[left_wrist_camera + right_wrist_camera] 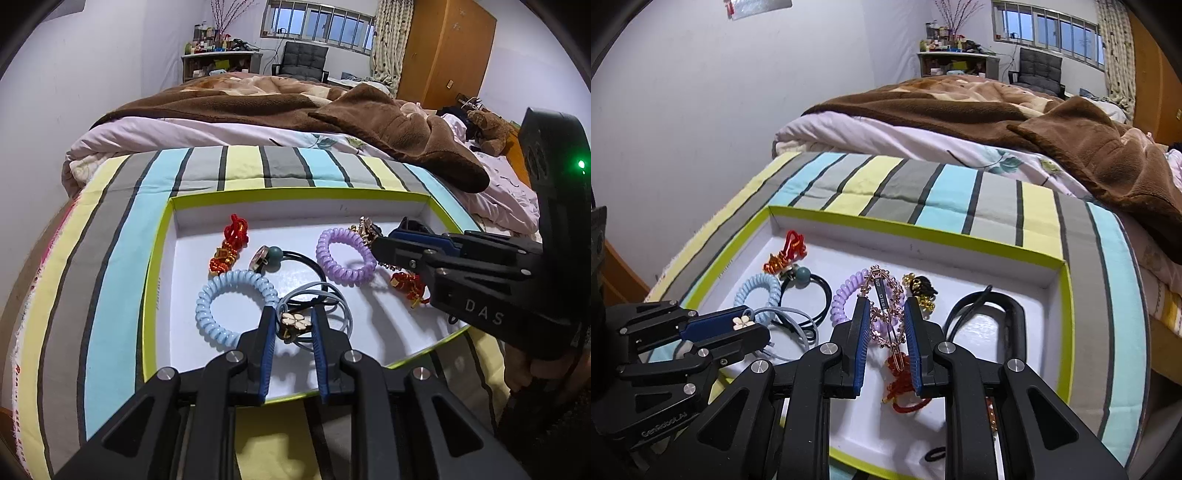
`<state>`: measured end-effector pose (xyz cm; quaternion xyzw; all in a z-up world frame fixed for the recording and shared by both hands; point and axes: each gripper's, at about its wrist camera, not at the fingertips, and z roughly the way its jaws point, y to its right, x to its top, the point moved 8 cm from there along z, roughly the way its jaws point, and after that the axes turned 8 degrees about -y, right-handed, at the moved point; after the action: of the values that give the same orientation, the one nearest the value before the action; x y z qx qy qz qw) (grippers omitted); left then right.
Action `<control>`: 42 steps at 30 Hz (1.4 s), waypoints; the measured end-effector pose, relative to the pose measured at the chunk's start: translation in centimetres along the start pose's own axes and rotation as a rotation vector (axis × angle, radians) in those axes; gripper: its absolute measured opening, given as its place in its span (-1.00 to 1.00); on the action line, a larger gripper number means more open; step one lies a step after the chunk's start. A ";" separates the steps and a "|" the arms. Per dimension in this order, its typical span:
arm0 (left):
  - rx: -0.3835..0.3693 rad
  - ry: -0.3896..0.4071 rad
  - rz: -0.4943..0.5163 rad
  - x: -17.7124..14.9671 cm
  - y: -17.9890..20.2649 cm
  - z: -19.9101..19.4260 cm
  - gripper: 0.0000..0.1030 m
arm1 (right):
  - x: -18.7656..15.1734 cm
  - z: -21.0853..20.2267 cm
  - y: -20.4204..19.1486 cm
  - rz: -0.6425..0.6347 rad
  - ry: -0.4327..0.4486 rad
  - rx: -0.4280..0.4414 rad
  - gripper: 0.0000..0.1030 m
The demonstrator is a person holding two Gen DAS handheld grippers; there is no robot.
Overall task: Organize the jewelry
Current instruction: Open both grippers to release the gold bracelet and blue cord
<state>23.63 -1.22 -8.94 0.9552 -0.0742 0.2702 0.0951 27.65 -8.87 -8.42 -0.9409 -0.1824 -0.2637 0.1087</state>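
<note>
A white tray with a lime-green rim [288, 194] [923, 230] lies on a striped cloth and holds hair ties and jewelry. My left gripper [293, 322] [738, 325] has its jaws around a white clover charm [294, 320] [742, 322] on a pale blue hair tie [328, 295]; whether it grips the charm I cannot tell. My right gripper [885, 315] [395, 236] has its jaws around a rose-gold hair clip [886, 302], over a purple coil tie [345, 256] [849, 295]. A blue coil tie [236, 306] [759, 291] lies at the left.
Red knot charms [231, 245] [785, 254], a black tie with a teal bead [275, 254] [804, 275], a gold-black piece [919, 290] and a black clip [1001, 317] lie in the tray. Behind is a bed with a brown blanket [258, 107].
</note>
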 end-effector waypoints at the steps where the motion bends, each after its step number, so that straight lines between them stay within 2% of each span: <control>1: -0.003 0.000 -0.002 0.0 0.0 0.0 -0.60 | 0.0 0.1 0.0 0.001 -0.001 0.000 -0.62; 12: -0.026 -0.009 -0.010 0.0 0.1 0.3 -0.56 | -0.2 0.7 -0.1 -0.009 -0.019 -0.011 -0.62; 24: -0.019 -0.010 -0.014 -0.2 0.1 0.4 -0.38 | -0.1 0.2 -0.2 -0.002 0.006 -0.016 -0.61; 30: -0.010 -0.002 -0.015 0.0 0.1 0.0 -0.33 | -0.1 -0.7 -0.2 0.015 0.028 -0.001 -0.55; 32: -0.003 0.002 -0.019 0.0 0.1 -0.2 -0.25 | -0.1 -1.0 -0.2 0.021 0.033 -0.001 -0.55; 39: 0.021 0.016 -0.025 -0.3 0.2 -1.5 -0.23 | -0.6 -3.0 -0.3 0.039 0.067 -0.005 -0.54; 42: 0.041 0.045 -0.031 -0.4 0.3 -2.7 -0.23 | -1.1 -4.2 -0.5 0.046 0.086 -0.007 -0.54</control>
<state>21.83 -0.90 -6.86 0.9517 -0.0519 0.2915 0.0813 24.64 -9.97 -5.39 -0.9331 -0.1549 -0.3019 0.1193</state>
